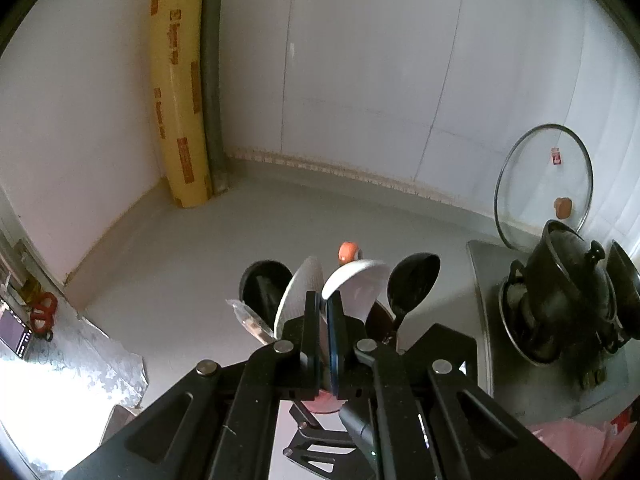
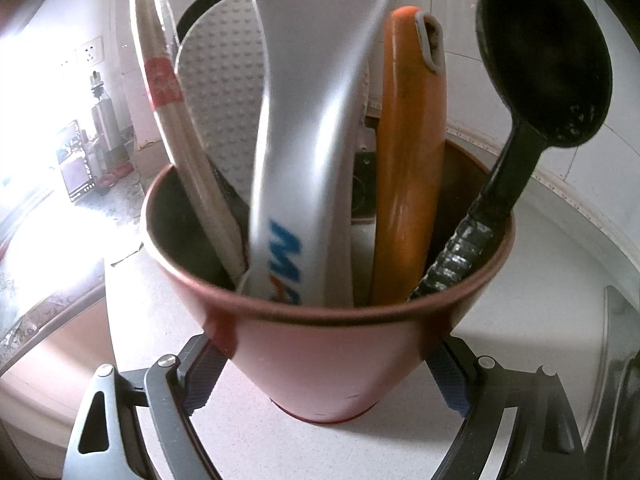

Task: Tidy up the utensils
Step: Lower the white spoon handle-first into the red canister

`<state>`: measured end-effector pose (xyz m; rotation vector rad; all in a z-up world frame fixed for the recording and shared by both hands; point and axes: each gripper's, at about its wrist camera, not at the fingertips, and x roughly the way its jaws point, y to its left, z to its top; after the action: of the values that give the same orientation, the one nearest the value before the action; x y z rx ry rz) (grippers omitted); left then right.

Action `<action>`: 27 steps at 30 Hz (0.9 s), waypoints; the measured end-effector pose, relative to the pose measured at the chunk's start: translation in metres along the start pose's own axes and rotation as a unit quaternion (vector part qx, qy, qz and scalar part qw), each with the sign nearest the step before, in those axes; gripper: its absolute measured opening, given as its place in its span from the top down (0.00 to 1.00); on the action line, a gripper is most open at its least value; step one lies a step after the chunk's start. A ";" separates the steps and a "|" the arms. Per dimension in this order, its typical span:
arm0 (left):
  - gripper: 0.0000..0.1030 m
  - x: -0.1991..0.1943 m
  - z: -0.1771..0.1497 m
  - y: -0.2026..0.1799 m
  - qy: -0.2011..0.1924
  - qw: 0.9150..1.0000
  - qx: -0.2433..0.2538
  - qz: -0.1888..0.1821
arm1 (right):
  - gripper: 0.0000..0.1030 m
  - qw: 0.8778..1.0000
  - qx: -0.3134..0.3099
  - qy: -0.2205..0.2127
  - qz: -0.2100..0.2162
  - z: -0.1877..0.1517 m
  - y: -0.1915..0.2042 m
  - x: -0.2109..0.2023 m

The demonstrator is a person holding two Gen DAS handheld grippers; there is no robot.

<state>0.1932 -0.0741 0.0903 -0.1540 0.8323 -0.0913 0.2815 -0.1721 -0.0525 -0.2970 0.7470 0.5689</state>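
A red cup (image 2: 320, 368) stands on the white counter and holds several utensils: a white rice paddle (image 2: 308, 128), an orange-handled tool (image 2: 412, 168), a black spoon (image 2: 548, 56), wrapped chopsticks (image 2: 168, 96) and a dotted white paddle (image 2: 228, 84). My right gripper (image 2: 326, 376) is shut on the cup's sides. My left gripper (image 1: 325, 308), above the cup, is shut on the white rice paddle (image 1: 356, 280). The black spoon (image 1: 412, 280) and the cup (image 1: 320, 402) show below it.
A yellow film roll (image 1: 180, 92) leans in the far corner. A glass lid (image 1: 544, 184) leans on the wall above a black pot (image 1: 568, 292) on the stove at right. Foil (image 1: 80, 360) and red scissors (image 1: 42, 314) lie at left. A pink bag (image 1: 568, 444) sits at lower right.
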 end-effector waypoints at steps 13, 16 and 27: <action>0.96 0.020 -0.008 0.003 0.043 0.999 -0.012 -0.003 | 0.12 1.000 0.001 -0.001 -0.001 0.000 0.002 0.001; 0.96 0.022 -0.009 0.005 0.050 0.999 -0.020 -0.007 | 0.12 1.000 0.001 -0.001 -0.001 0.001 0.002 0.002; 0.96 0.027 -0.011 0.010 0.063 0.997 -0.033 -0.019 | 0.12 1.000 0.001 -0.001 -0.001 0.001 0.004 0.003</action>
<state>0.2033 -0.0695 0.0623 -0.2279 0.9584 -0.1097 0.2814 -0.1673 -0.0542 -0.2963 0.7455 0.5666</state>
